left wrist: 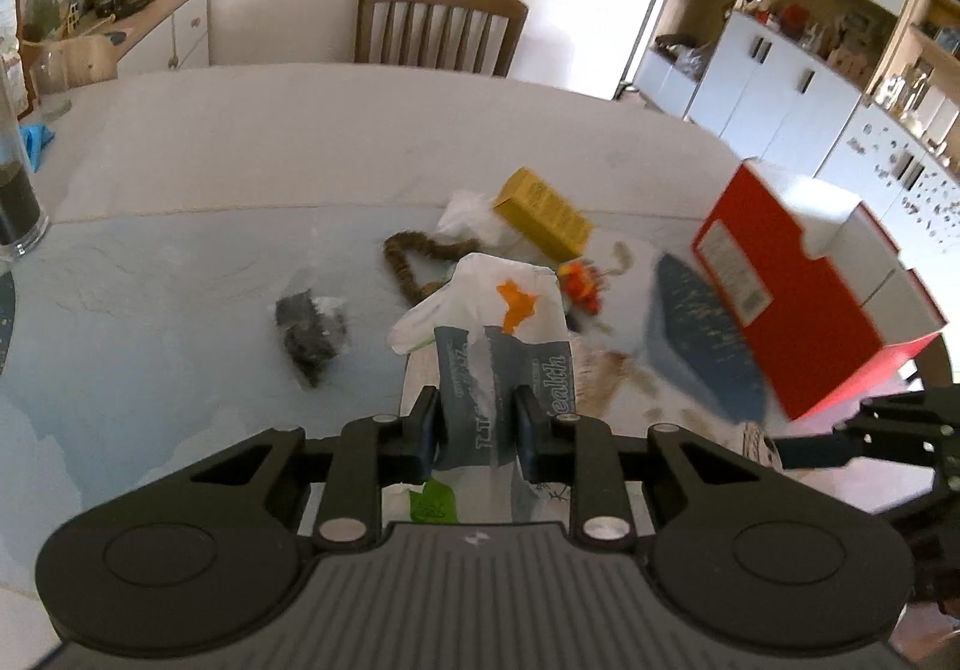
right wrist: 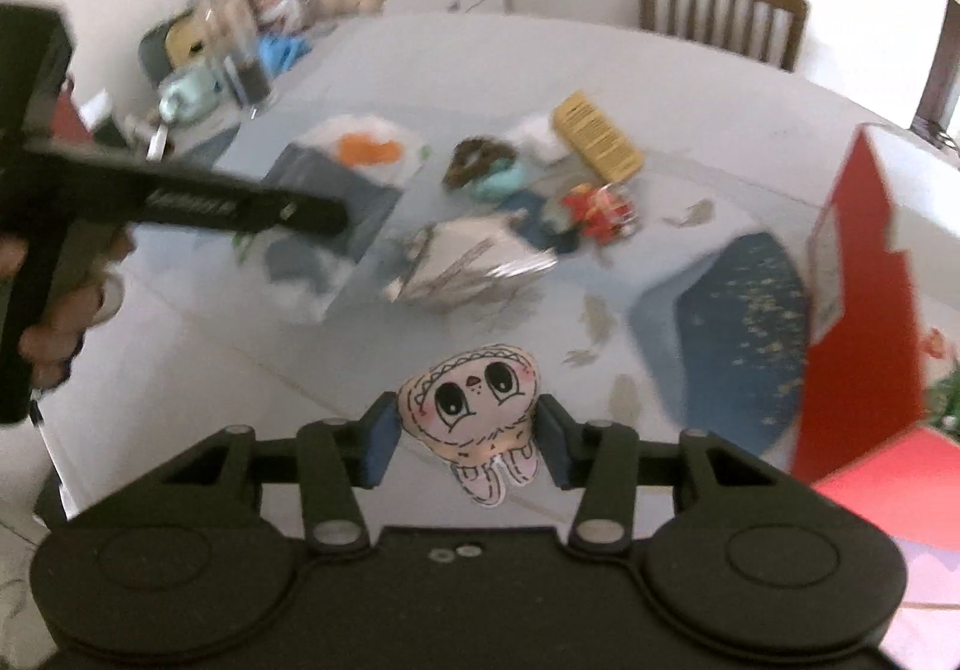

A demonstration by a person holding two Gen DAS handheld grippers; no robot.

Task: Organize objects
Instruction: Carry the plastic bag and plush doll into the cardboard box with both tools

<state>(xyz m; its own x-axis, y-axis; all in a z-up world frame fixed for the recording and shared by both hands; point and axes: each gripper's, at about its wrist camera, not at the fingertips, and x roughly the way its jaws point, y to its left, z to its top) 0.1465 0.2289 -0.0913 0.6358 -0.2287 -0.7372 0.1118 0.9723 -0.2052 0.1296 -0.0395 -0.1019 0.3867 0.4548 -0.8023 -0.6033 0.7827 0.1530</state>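
The left gripper (left wrist: 475, 424) clamps a grey-and-white pouch (left wrist: 498, 346) above the table (left wrist: 240, 142); a yellow box (left wrist: 543, 214) lies at its 1 o'clock. The right gripper (right wrist: 468, 439) pinches a cartoon-face sticker (right wrist: 474, 400), red box (right wrist: 864, 298) at 2 o'clock.

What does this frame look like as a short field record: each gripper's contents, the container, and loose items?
left gripper: shut on white-and-grey packet
right gripper: around cartoon sticker; contact unclear
container: red box, at table's right side
loose items: yellow box, brown loop, red-orange toy
surface: table
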